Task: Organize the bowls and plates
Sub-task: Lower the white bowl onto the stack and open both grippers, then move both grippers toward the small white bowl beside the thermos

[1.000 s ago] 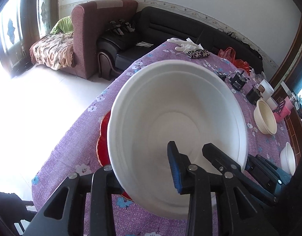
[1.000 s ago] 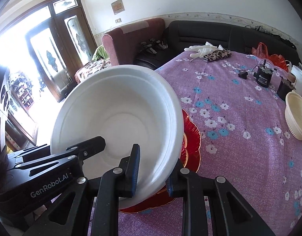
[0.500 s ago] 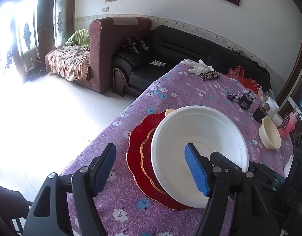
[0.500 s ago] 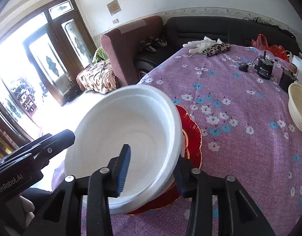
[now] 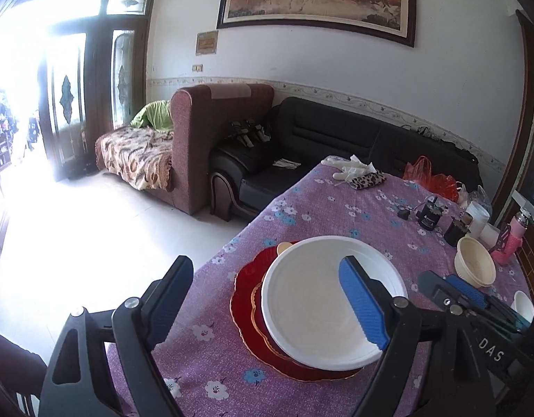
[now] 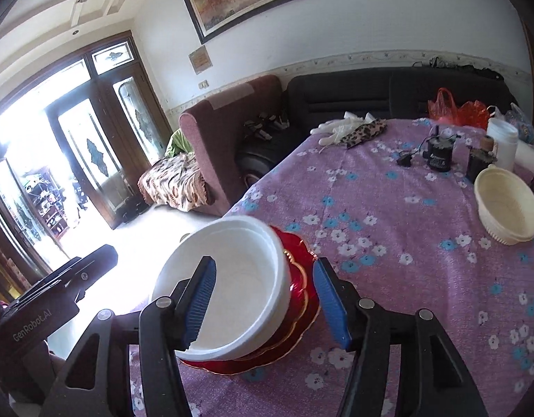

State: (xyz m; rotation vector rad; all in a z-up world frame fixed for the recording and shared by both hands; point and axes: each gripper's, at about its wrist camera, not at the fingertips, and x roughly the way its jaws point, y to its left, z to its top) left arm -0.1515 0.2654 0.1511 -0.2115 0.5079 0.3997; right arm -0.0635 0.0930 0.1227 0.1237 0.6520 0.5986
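Note:
A large white bowl (image 5: 315, 309) rests on a stack of red plates (image 5: 247, 312) near the table's left front edge. It also shows in the right wrist view (image 6: 239, 278) on the red plates (image 6: 301, 288). My left gripper (image 5: 267, 299) is open and empty, raised above and in front of the bowl. My right gripper (image 6: 267, 299) is open and empty, just behind the bowl's rim. A cream ribbed bowl (image 6: 506, 205) stands at the far right. A small white bowl (image 5: 522, 307) sits at the right edge.
The purple flowered tablecloth (image 6: 388, 215) covers the table. At the back stand a black device (image 6: 438, 156), a white jar (image 6: 503, 142), a leopard pouch with white gloves (image 6: 357, 128) and red bags (image 6: 454, 107). Sofas (image 5: 301, 149) and open floor lie to the left.
Both grippers let go of the white bowl, opened and drew back and up. The bowl now rests on the red plates.

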